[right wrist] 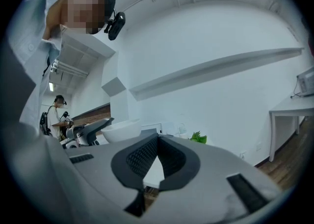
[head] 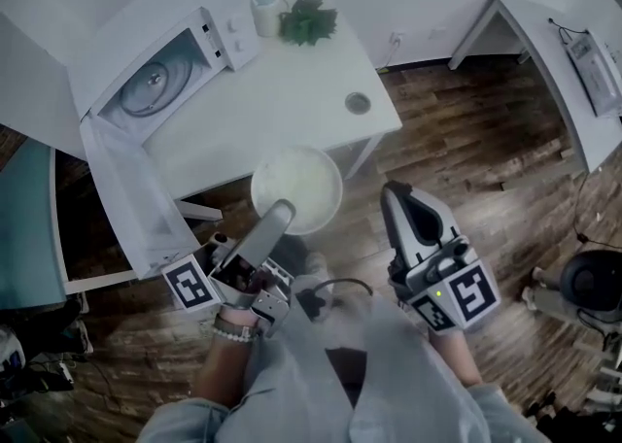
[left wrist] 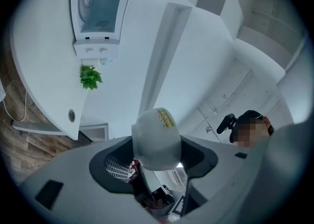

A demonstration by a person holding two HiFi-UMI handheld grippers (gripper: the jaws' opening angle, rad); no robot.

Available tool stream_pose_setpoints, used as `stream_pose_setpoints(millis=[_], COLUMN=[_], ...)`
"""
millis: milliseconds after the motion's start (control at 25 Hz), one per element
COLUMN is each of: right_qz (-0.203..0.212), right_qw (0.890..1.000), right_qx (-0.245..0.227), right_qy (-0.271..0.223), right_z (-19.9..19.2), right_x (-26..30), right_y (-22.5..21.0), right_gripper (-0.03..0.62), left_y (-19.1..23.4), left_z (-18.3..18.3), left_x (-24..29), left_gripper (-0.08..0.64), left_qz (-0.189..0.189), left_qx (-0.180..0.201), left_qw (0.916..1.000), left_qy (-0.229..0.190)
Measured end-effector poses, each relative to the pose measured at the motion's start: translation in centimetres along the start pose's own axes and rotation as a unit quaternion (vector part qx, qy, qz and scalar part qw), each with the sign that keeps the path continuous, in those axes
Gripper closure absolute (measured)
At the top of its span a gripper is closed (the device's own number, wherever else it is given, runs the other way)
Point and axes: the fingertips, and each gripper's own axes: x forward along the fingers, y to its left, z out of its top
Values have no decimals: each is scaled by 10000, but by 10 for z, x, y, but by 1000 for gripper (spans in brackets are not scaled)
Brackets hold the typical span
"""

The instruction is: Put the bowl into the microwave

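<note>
In the head view the white bowl [head: 299, 187] hangs over the table's near edge, and my left gripper [head: 281, 210] is shut on its near rim. From the left gripper view the bowl [left wrist: 156, 137] fills the space between the jaws, a yellow sticker on its side. The white microwave [head: 163, 70] stands at the table's far left with its door [head: 124, 188] swung wide open and a turntable inside; it also shows as the microwave [left wrist: 96, 7]. My right gripper [head: 397, 192] is shut and empty, to the right of the bowl, off the table. The right gripper view shows its jaws [right wrist: 157, 143] together, with the bowl [right wrist: 120, 130] to their left.
On the white table [head: 292, 91] stand a white jug [head: 264, 6], a green plant [head: 308, 21] and a small round object [head: 358, 102]. Another white desk [head: 573, 52] stands at the right over wooden floor. A person [right wrist: 59, 115] stands far off.
</note>
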Motion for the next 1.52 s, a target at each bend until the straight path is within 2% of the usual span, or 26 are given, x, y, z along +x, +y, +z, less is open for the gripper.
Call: stream_pose_setpoints(millis=[440, 800, 1120, 1520], right_qz=[444, 1238, 2155, 3187], right_qw=[9988, 9919, 9755, 9460], right_qx=[49, 32, 36, 114], right_qy=[213, 289, 450, 578], right_z=[-2, 6, 18, 29], right_x=[58, 120, 178, 224], right_y=[-6, -26, -51, -77], right_gripper=[594, 594, 594, 594], left_y=[16, 23, 30, 42], left_z=[45, 83, 110, 131], left_x=[-2, 17, 51, 83], left_gripper=[293, 293, 293, 293], left_qz=[108, 174, 179, 415], left_qx=[-1, 299, 494, 965], left_qw=[9983, 9919, 9795, 9526], left_qy=[-579, -1219, -1947, -2854])
